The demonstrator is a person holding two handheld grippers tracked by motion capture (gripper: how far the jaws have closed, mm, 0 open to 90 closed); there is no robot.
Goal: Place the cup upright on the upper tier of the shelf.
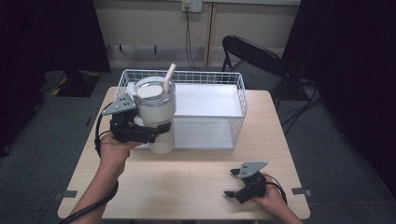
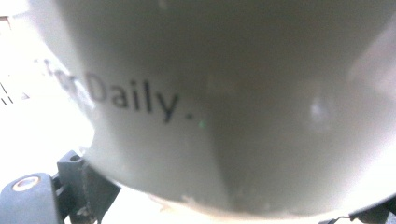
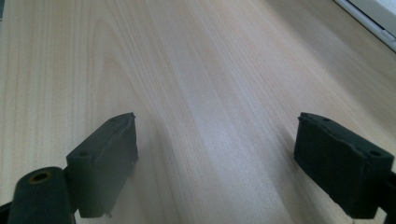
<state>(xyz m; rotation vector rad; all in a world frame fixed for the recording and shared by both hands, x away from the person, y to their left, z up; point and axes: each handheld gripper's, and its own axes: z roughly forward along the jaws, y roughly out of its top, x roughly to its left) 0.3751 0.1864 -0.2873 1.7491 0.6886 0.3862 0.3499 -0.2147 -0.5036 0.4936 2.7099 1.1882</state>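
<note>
A tall cream-white tumbler point(image 1: 156, 119) with a clear lid and a pale bent straw point(image 1: 169, 77) is held upright at the front left corner of a white wire basket point(image 1: 236, 100). Whether its base touches the light wooden table point(image 1: 187, 186) or is raised just above it cannot be told. In the left gripper view, the tumbler wall point(image 2: 243, 102) is seen at very close range, and the printed word "Daily." is legible on it.

The tumbler is clamped by the left gripper point(image 1: 161, 129), whose black jaws are closed around the lower half of the body from the left side. The gripper is carried by the person's left hand point(image 1: 114, 147), and a grey three-cornered plate point(image 1: 119, 105) is mounted on top of it.

The wire basket stands on the far half of the table, and a flat white panel point(image 1: 208, 99) is laid inside it.

The right gripper point(image 1: 231, 183) is held low over the near right part of the table, well apart from the tumbler. Its jaws are spread wide, and only bare wood grain point(image 3: 215, 116) is seen between them.

A black folding chair point(image 1: 250, 53) is placed behind the table.
</note>
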